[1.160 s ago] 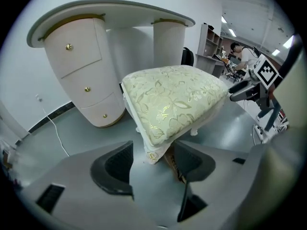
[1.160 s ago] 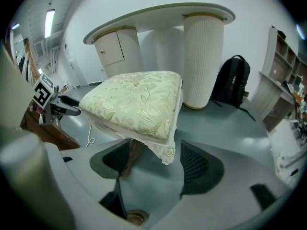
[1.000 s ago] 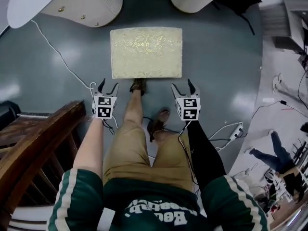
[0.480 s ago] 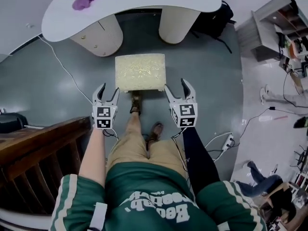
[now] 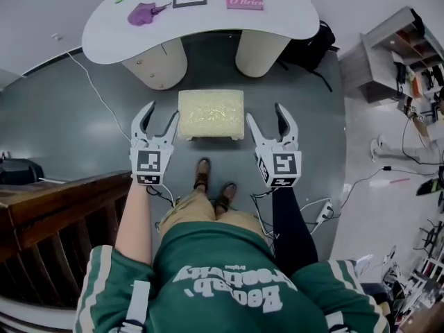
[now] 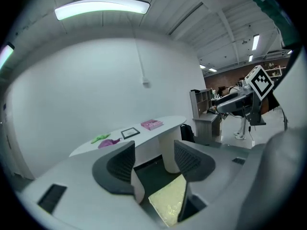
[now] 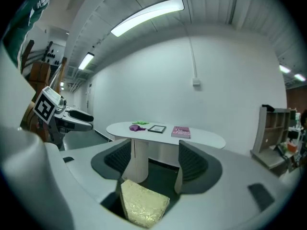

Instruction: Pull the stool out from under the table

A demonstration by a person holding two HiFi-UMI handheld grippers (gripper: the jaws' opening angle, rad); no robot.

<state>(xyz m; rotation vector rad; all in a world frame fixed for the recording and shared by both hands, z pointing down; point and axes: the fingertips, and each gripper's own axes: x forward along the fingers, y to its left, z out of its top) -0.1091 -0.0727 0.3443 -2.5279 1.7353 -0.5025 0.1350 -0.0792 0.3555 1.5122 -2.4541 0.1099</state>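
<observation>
Standing on the grey floor [image 5: 62, 116] just clear of the near edge of the white curved table [image 5: 111, 30], the pale yellow cushioned rectangular stool [image 5: 211, 114] lies between the left gripper [image 5: 159, 113] and right gripper [image 5: 266, 116], both with jaws spread apart and empty, likely because the pull-out looks finished.

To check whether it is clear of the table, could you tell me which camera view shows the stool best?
The head view: the stool shows whole from above, clear of the table. Both gripper views catch only part of it, low between their jaws.
</observation>
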